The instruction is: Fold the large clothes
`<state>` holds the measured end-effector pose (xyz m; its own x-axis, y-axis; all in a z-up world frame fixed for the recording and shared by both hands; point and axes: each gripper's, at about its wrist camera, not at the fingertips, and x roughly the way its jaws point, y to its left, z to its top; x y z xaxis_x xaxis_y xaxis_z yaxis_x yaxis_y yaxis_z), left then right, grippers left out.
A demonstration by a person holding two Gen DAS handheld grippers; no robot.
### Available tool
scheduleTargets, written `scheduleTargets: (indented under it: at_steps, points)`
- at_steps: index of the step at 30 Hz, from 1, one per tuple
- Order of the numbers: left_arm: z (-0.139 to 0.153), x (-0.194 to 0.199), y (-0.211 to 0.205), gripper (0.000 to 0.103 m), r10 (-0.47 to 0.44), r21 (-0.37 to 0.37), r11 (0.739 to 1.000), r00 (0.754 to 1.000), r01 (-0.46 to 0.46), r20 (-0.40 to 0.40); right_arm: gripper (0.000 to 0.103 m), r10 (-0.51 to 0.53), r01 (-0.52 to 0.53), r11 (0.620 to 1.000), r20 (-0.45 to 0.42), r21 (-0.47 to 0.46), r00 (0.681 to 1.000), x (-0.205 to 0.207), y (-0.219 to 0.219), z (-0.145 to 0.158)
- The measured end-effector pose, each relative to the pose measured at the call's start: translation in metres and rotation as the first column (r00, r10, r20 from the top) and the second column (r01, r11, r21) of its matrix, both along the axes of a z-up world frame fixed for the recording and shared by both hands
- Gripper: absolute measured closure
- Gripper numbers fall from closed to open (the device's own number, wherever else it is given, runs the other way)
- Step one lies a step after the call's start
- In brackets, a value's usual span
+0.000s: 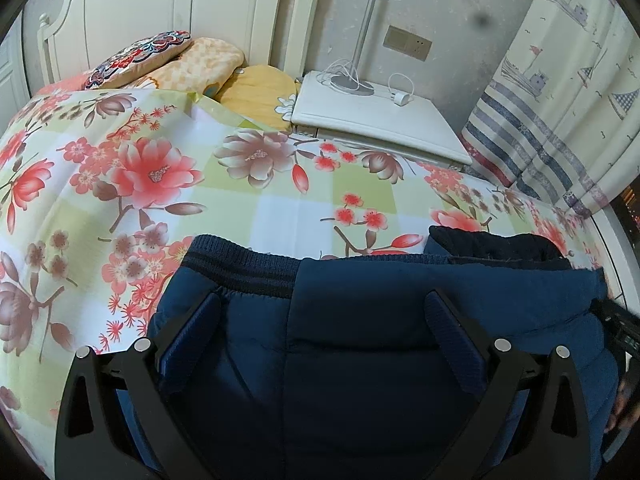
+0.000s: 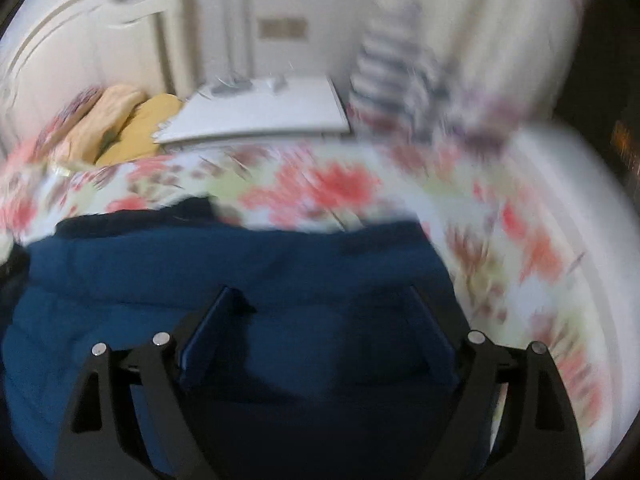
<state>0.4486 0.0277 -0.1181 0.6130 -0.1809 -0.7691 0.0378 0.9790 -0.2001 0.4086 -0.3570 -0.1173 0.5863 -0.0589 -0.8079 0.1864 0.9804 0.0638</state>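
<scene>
The left gripper stands wide apart above a dark blue padded jacket, its pads clear of the cloth, nothing pinched. The right gripper, seen through heavy blur, is likewise spread wide over the same jacket, holding nothing. The jacket lies folded on the floral bedspread, ribbed hem toward the pillows. Beyond stand a white nightstand and a striped curtain.
</scene>
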Motion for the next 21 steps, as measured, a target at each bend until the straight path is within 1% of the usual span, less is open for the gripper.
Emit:
scheduleTargets:
  at_steps: [1,2,4,5,9,10,12,13,14,15,16,17,18,19,20,21]
  points:
    - [0.0,0.0,0.0,0.004,0.0,0.0,1.0,1.0,0.0,0.0,0.014,-0.001,0.001,0.999,0.0,0.046,1.0,0.0,-0.006,-0.003]
    - [-0.001,0.0,0.0,0.004,0.0,0.0,1.0,1.0,0.0,0.001,0.014,0.0,0.0,0.999,-0.002,0.044,1.0,0.001,-0.006,-0.004]
    - [-0.001,0.0,0.001,0.004,0.0,-0.003,1.0,1.0,0.0,0.001,0.011,0.007,-0.007,1.0,-0.004,-0.01,1.0,0.003,-0.001,-0.007]
    - [0.0,0.0,0.0,0.004,0.0,-0.004,1.0,1.0,0.0,0.001,0.011,0.008,-0.008,1.0,-0.004,-0.02,1.0,0.003,0.0,-0.008]
    - [-0.001,0.001,0.0,0.004,0.001,-0.009,1.0,1.0,-0.001,0.001,0.011,0.007,-0.008,1.0,0.013,0.013,1.0,0.001,0.0,-0.009]
    - [-0.001,0.001,0.002,0.004,0.003,-0.009,1.0,1.0,-0.003,0.001,0.011,0.007,-0.007,1.0,0.014,0.007,1.0,0.001,0.002,-0.008]
    - [0.0,0.0,0.0,0.004,0.015,0.007,1.0,1.0,-0.015,-0.014,0.013,0.002,-0.002,0.999,0.014,-0.048,1.0,-0.006,0.005,0.002]
    - [0.002,-0.003,-0.002,0.005,0.035,0.048,0.998,0.999,-0.034,-0.029,0.014,0.019,-0.016,0.996,0.031,-0.084,0.999,-0.015,0.016,0.014]
    - [0.01,-0.012,-0.006,0.005,0.072,0.111,0.991,0.997,-0.069,-0.022,0.014,0.063,-0.056,0.994,0.067,-0.091,0.996,-0.028,0.026,0.028]
    - [0.019,-0.024,-0.01,0.005,0.077,0.126,0.989,0.997,-0.079,0.02,0.014,0.114,-0.104,0.99,0.101,-0.101,0.988,-0.038,0.041,0.039]
    - [0.032,-0.04,-0.015,0.004,0.061,0.109,0.992,0.994,-0.071,0.086,0.014,0.183,-0.165,0.976,0.123,-0.139,0.976,-0.05,0.062,0.049]
    - [0.042,-0.056,-0.022,0.004,0.036,0.088,0.995,0.99,-0.049,0.137,0.014,0.248,-0.225,0.957,0.117,-0.182,0.962,-0.06,0.083,0.053]
    - [0.047,-0.067,-0.03,0.004,0.013,0.089,0.996,0.988,-0.028,0.157,0.014,0.302,-0.278,0.937,0.093,-0.213,0.949,-0.066,0.101,0.053]
    - [0.049,-0.075,-0.039,0.004,-0.013,0.109,0.994,0.986,-0.005,0.164,0.014,0.355,-0.333,0.912,0.054,-0.24,0.933,-0.071,0.12,0.047]
    - [0.048,-0.082,-0.05,0.004,-0.036,0.144,0.989,0.986,0.012,0.165,0.014,0.381,-0.362,0.896,0.026,-0.259,0.924,-0.073,0.132,0.041]
    - [0.039,-0.089,-0.064,0.004,-0.065,0.218,0.976,0.986,0.03,0.155,0.013,0.396,-0.381,0.873,-0.014,-0.305,0.918,-0.075,0.145,0.027]
